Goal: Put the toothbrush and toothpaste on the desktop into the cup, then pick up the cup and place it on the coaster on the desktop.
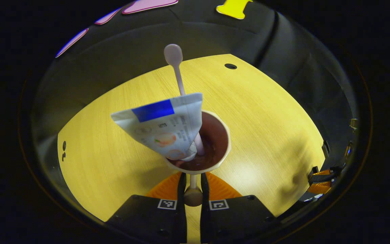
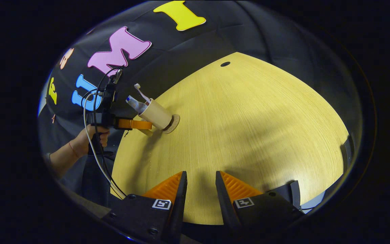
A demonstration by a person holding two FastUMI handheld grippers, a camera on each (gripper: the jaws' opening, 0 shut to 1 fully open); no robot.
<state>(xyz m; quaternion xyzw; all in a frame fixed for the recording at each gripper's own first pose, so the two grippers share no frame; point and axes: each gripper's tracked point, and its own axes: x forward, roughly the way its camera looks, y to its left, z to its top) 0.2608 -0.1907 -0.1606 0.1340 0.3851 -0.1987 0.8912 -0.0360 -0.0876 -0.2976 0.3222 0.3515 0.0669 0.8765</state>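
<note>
Yellow desk point(image 2: 249, 128) lies bare ahead of the right tongs point(image 2: 200, 184), jaws narrowly apart, holding nothing. Far to their left, the left tongs point(image 1: 193, 184) pinch the cup's point(image 1: 222, 149) handle; brush point(image 1: 174, 61) and paste point(image 1: 163, 127) stand inside, over the coaster point(image 2: 174, 122). A tilted release could tip it, paste leaning heavily. Open room lies rightward.

Cream cup point(image 1: 222, 149) with a dark brown inside; white toothpaste point(image 1: 166, 127) with a blue band and an orange spot; pale pink toothbrush point(image 1: 174, 56). Yellow wood-grain worktop point(image 2: 249, 118). Tan coaster point(image 2: 174, 122). Claw fingers point(image 2: 237, 186) ribbed orange on black.
</note>
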